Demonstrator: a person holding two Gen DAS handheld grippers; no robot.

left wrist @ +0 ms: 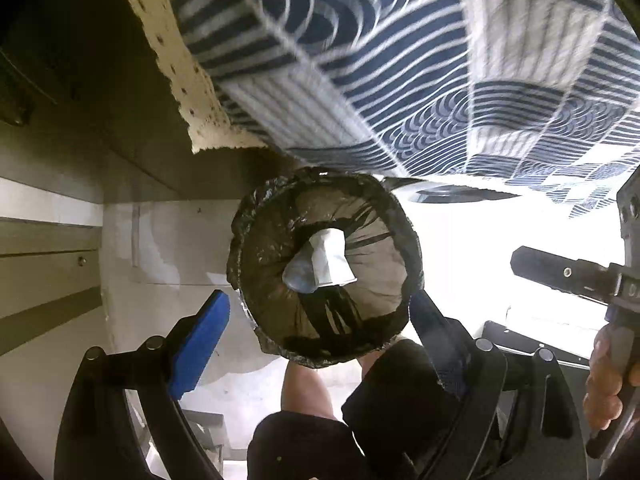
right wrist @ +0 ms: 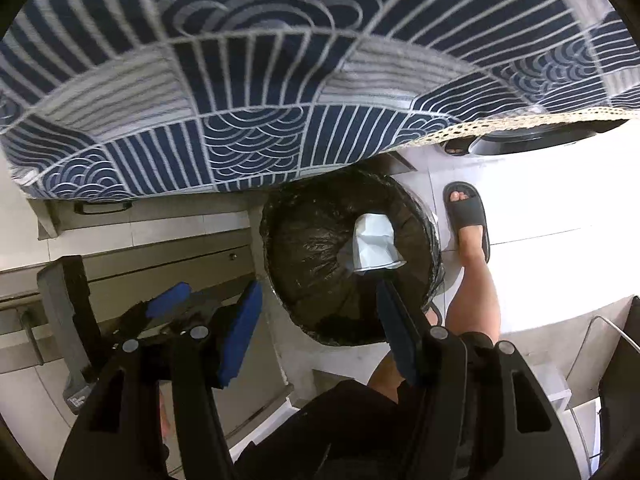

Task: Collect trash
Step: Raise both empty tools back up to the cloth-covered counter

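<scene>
where the blue patterned tablecloth (right wrist: 248,80) overhangs, a lined bin (left wrist: 324,268) stands on pale floor tiles (right wrist: 540,220).

1. The left hand-held gripper (left wrist: 316,320) has two black fingers faced with bright blue pads (left wrist: 200,336), rounded at the tips.
2. Round silver screws (left wrist: 484,345) cap the black linkage arms behind each finger.
3. The right hand-held gripper (right wrist: 316,320) has the same black frame and blue padding.
4. Behind the fingers are bare skin at the knee (left wrist: 306,388) and black shorts (left wrist: 304,448).
5. A bare hand (left wrist: 608,380) grips a black handle.
6. The foot wears a dark grey slide sandal (right wrist: 468,212).
</scene>
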